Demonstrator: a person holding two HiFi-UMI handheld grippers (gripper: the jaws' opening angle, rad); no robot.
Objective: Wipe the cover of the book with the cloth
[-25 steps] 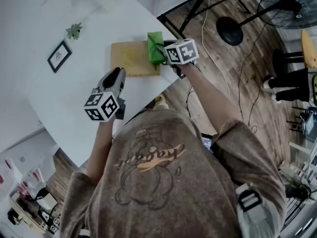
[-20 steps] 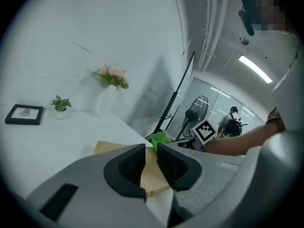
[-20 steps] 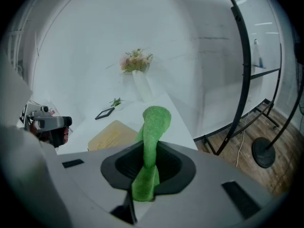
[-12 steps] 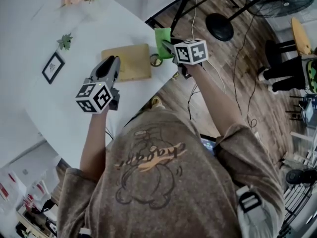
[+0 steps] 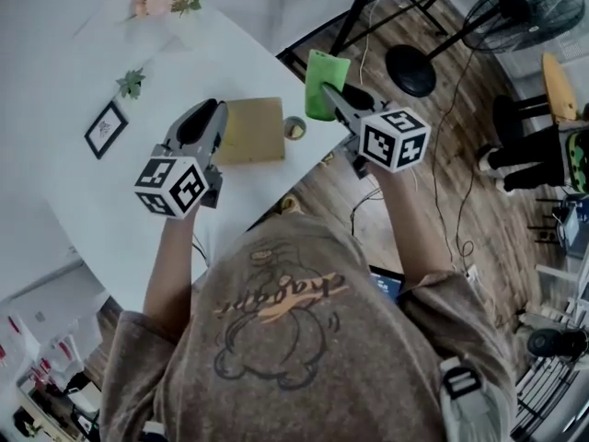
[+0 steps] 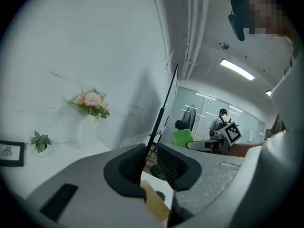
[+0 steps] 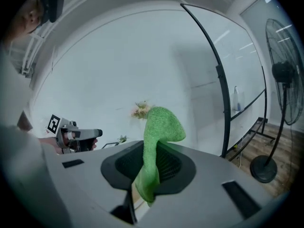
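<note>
Right now my right gripper [image 5: 335, 93] has its jaws clamped on the green cloth [image 5: 321, 70]. The cloth stands up out of them in a soft fold and droops at the top. It is lifted clear of the white table [image 5: 110, 191], at about two o'clock from the book [image 5: 250, 129]. The book lies flat near the table's edge. My left gripper [image 5: 208, 113] hovers at its nine o'clock side, jaws apart with nothing between them. A small round thing [image 5: 294, 128] sits just beside the book at three o'clock; I cannot tell what it is. I judge the cloth light and floppy, so a pinch on its bunched middle suits it, leaving a loose pad free to drag. The book looks stiff and may slide under a wipe, so I would pin a corner with the left.
</note>
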